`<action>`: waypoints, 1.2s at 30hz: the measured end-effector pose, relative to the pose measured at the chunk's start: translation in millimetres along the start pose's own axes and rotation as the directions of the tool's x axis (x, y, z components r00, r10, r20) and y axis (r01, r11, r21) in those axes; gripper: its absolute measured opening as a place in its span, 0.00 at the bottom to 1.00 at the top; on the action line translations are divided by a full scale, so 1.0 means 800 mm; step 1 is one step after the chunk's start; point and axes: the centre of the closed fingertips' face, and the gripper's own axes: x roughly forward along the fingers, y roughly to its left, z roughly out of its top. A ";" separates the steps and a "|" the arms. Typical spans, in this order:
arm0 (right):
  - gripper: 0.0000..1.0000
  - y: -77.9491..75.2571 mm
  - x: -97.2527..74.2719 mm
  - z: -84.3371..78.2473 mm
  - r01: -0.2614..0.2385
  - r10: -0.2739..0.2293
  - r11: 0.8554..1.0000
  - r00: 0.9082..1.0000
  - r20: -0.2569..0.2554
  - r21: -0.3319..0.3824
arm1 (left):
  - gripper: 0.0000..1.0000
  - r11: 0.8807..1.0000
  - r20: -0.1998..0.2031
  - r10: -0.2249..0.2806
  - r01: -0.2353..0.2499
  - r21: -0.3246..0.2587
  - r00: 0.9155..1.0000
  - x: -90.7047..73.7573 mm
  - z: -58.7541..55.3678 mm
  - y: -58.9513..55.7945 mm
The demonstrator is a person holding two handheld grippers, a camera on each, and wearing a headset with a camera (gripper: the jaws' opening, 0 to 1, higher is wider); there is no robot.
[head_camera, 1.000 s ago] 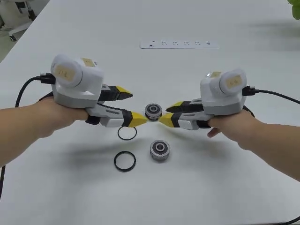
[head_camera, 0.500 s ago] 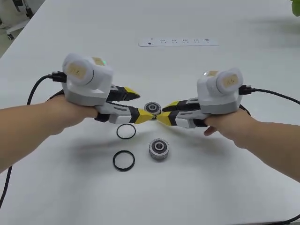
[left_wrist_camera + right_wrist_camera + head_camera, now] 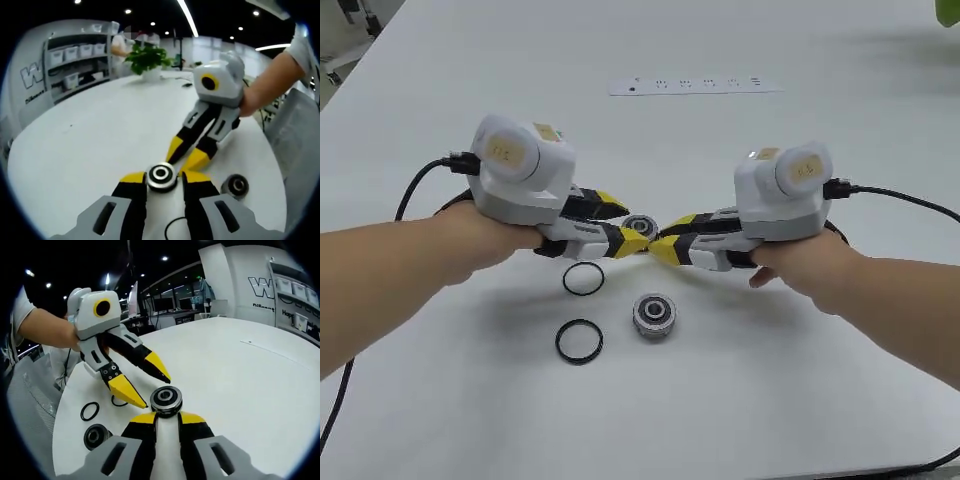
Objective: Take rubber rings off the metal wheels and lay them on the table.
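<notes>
- Left gripper [image 3: 635,226]: jaws closed on the wheel [image 3: 161,175], one yellow tip against each side of its rim; the wheel sits between both grippers over the middle of the table [image 3: 770,380]
- Right gripper [image 3: 169,418]: points at the left one, tips right at the wheel's rim; jaws narrowly apart; I cannot tell whether they pinch anything
- Second wheel [image 3: 653,314]: on the table toward the near edge, apart from both grippers
- Ring [image 3: 583,279]: flat on the table, just nearer than the left jaws; second ring [image 3: 579,341] nearer the near edge, beside the second wheel
- Power strip [image 3: 695,86]: toward the far edge, well apart
</notes>
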 end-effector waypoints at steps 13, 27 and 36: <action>0.12 -0.001 -0.001 -0.001 0.001 -0.001 1.000 1.000 0.002 0.006 | 0.18 1.000 -0.013 0.016 -0.016 -0.017 1.000 0.006 -0.003 0.001; 0.01 -0.003 -0.003 -0.001 -0.001 0.001 1.000 1.000 -0.002 0.002 | 0.13 0.999 -0.030 0.047 -0.047 -0.004 0.998 0.007 -0.004 0.002; 0.00 -0.005 -0.002 -0.003 0.013 -0.013 0.993 1.000 -0.001 0.114 | 0.13 0.998 -0.039 0.069 -0.069 0.000 0.997 0.007 -0.004 0.002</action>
